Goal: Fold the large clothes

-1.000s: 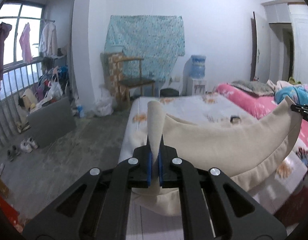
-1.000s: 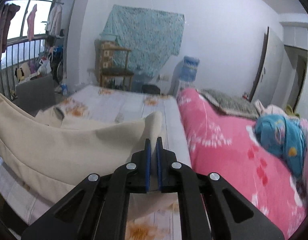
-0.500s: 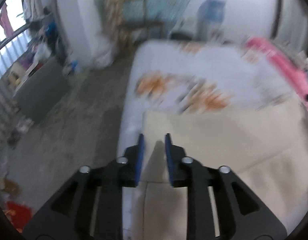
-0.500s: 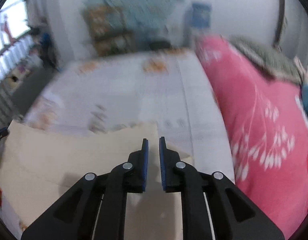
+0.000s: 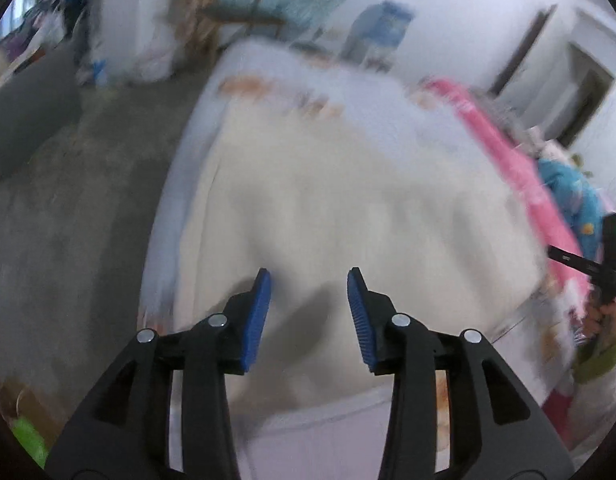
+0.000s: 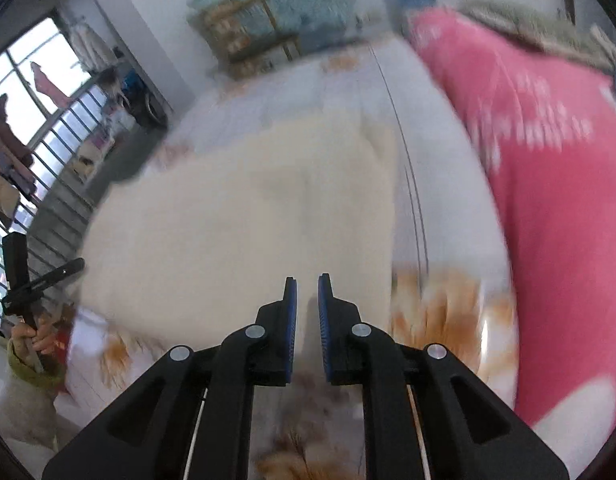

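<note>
Cream garment lies spread on the floral bedsheet, ahead of both pairs of fingers.
Left view alone shows grey floor; right view, a barred window. Left gripper angles downward, jaws opening, nothing between them. Right gripper tilts down, narrowly parted, clamping nothing.

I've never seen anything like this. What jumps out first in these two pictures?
A big cream garment lies spread on the floral bedsheet, filling the middle of both views. Black tongs with blue pads frame the bottom of each: the left gripper, its jaws opening with nothing between them, and the right gripper, with only a narrow gap. A bright pink quilt lies at the right.
</note>
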`<state>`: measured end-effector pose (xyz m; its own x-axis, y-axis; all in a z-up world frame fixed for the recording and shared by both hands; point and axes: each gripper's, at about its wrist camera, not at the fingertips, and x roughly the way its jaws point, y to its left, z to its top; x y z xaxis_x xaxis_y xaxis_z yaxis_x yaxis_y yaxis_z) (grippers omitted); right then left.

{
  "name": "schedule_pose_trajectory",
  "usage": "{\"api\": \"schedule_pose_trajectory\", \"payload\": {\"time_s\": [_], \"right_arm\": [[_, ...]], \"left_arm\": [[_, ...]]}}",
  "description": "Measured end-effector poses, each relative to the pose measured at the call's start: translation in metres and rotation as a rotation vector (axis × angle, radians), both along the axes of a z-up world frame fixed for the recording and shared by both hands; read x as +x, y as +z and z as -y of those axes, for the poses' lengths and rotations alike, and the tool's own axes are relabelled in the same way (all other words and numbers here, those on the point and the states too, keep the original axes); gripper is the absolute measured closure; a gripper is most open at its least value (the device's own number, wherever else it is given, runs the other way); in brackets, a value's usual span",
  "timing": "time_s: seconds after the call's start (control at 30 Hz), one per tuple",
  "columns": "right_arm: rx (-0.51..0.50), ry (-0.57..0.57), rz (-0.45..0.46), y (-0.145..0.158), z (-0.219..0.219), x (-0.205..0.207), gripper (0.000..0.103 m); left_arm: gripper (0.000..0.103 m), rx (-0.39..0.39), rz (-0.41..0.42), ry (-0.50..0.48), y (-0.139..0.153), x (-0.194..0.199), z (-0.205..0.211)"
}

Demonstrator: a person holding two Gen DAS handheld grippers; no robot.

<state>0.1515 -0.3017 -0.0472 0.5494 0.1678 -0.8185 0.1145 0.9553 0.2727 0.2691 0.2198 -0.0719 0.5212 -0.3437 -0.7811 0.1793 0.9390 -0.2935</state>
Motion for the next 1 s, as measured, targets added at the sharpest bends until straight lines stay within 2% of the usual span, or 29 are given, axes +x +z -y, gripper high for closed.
{"api": "schedule_pose_trajectory", "payload": {"time_s": [0.07,0.13,0.2,0.27,0.33,0.4,0.47,0.5,0.57,0.6,0.73,0.87,1.0], "right_arm": [[0.007,-0.047,-0.028,-0.016,0.008,-0.014,0.093],[0.003,-0.094,-0.016,-0.011,0.011,-0.027,0.094],[-0.090,-0.131,-0.013,-0.001,0.003,-0.037,0.091],[-0.127,-0.139,0.004,0.008,-0.010,-0.049,0.091],[-0.115,-0.126,0.026,0.014,-0.022,-0.058,0.081],[-0.140,-0.112,0.065,0.021,-0.045,-0.072,0.055],[-0.154,-0.089,0.107,0.026,-0.069,-0.085,0.043],[-0.152,-0.078,0.117,0.027,-0.075,-0.093,0.035],[-0.152,-0.050,0.140,0.028,-0.096,-0.106,0.028],[-0.162,-0.044,0.145,0.030,-0.104,-0.114,0.023],[-0.226,-0.011,0.155,0.032,-0.135,-0.128,0.017],[-0.282,-0.024,0.198,0.043,-0.153,-0.136,0.009],[-0.356,-0.064,0.233,0.053,-0.165,-0.141,0.007]], "left_arm": [[0.063,0.026,0.039,0.040,-0.006,-0.012,-0.010],[0.059,0.049,0.037,0.073,-0.005,-0.022,-0.016],[0.056,0.028,0.053,0.097,0.003,-0.035,-0.026],[0.045,0.041,0.090,0.103,0.014,-0.055,-0.025],[0.037,0.056,0.113,0.103,0.024,-0.073,-0.012],[0.030,0.057,0.133,0.081,0.032,-0.091,0.010],[0.018,0.066,0.156,0.062,0.042,-0.109,0.031],[0.017,0.071,0.166,0.059,0.045,-0.118,0.046],[0.011,0.079,0.187,0.058,0.052,-0.135,0.064],[0.011,0.088,0.197,0.068,0.056,-0.142,0.074],[0.009,0.129,0.218,0.088,0.062,-0.161,0.105],[0.008,0.198,0.250,0.130,0.070,-0.175,0.129],[0.008,0.256,0.261,0.178,0.077,-0.177,0.141]]}}
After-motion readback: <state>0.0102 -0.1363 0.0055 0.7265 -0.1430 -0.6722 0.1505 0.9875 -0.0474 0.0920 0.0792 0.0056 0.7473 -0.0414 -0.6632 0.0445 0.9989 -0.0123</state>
